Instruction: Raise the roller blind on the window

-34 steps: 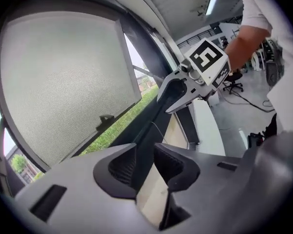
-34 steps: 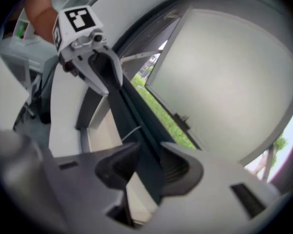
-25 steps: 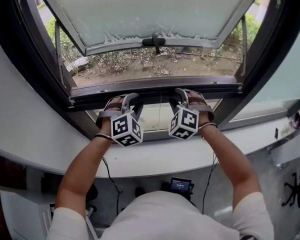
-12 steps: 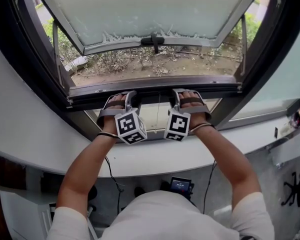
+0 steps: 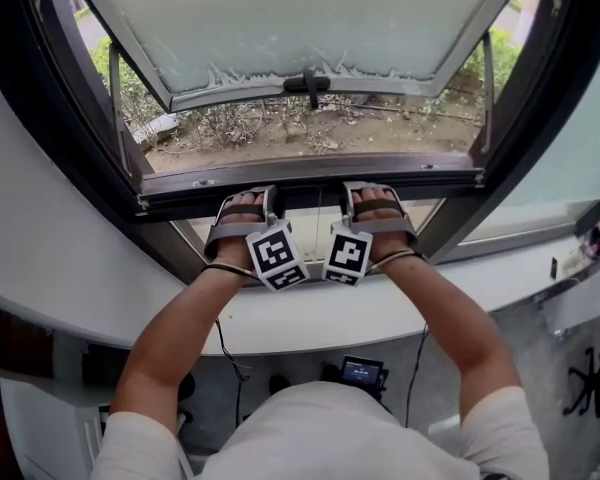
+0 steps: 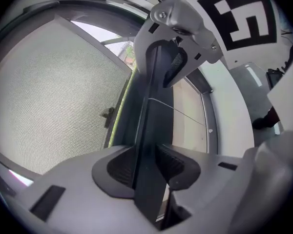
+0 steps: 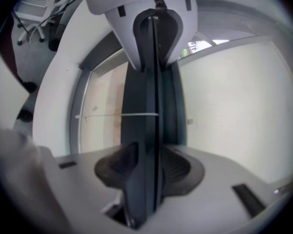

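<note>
A dark bottom bar of the blind (image 5: 310, 171) runs across the window just under the opening. Both grippers are clamped on it side by side near its middle. My left gripper (image 5: 248, 200) is shut on the bar (image 6: 154, 116), which passes between its ribbed pads (image 6: 121, 165). Just to its right, my right gripper (image 5: 372, 196) is shut on the same bar (image 7: 144, 126). In the left gripper view the right gripper (image 6: 163, 62) shows further along the bar. A thin pale cord (image 7: 107, 115) crosses behind the bar.
The window sash (image 5: 300, 23) with frosted glass is swung outward above bare ground and shrubs (image 5: 310, 128). A white curved sill (image 5: 310, 323) lies below the grippers. Dark frame posts (image 5: 90, 118) stand on either side. Cables and a small screen (image 5: 362, 371) hang under the sill.
The two marker cubes have swung inward and now sit nearly touching. Both hands have shifted slightly toward each other along the bar. The bar itself has stayed at about the same height.
</note>
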`<state>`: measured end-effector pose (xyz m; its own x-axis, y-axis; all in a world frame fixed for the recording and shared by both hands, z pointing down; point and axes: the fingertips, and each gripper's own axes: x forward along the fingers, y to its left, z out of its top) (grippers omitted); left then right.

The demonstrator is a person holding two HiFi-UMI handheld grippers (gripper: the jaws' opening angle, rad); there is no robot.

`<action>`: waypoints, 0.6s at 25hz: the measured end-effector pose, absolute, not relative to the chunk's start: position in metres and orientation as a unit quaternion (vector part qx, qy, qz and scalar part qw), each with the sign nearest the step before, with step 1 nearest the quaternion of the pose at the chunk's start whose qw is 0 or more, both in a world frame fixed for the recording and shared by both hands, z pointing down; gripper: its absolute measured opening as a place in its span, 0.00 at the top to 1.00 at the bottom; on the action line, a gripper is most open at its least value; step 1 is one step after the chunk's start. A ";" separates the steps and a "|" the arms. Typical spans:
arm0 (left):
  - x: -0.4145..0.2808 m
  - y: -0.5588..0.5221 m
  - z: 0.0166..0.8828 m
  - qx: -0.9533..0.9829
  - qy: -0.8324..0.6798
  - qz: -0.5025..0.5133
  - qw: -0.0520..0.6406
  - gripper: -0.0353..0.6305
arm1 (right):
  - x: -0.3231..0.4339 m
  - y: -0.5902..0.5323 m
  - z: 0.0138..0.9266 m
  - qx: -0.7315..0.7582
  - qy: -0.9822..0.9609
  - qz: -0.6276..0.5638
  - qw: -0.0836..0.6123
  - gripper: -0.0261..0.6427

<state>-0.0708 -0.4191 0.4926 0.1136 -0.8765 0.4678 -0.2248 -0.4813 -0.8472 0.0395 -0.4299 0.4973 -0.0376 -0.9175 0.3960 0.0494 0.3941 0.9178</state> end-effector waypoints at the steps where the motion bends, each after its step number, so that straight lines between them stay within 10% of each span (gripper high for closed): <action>1: -0.071 -0.419 0.493 -0.681 0.404 -0.527 0.309 0.75 | 0.039 -0.430 0.498 0.368 -0.592 -0.409 0.589 0.74; 15: -0.067 -0.414 0.492 -0.702 0.404 -0.509 0.292 0.75 | 0.042 -0.427 0.494 0.385 -0.623 -0.381 0.565 0.73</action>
<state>-0.0667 -0.4140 0.4916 0.1558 -0.8642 0.4784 -0.2696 -0.5032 -0.8211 0.0415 -0.4272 0.4942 -0.0656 -0.9098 0.4098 -0.0501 0.4132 0.9093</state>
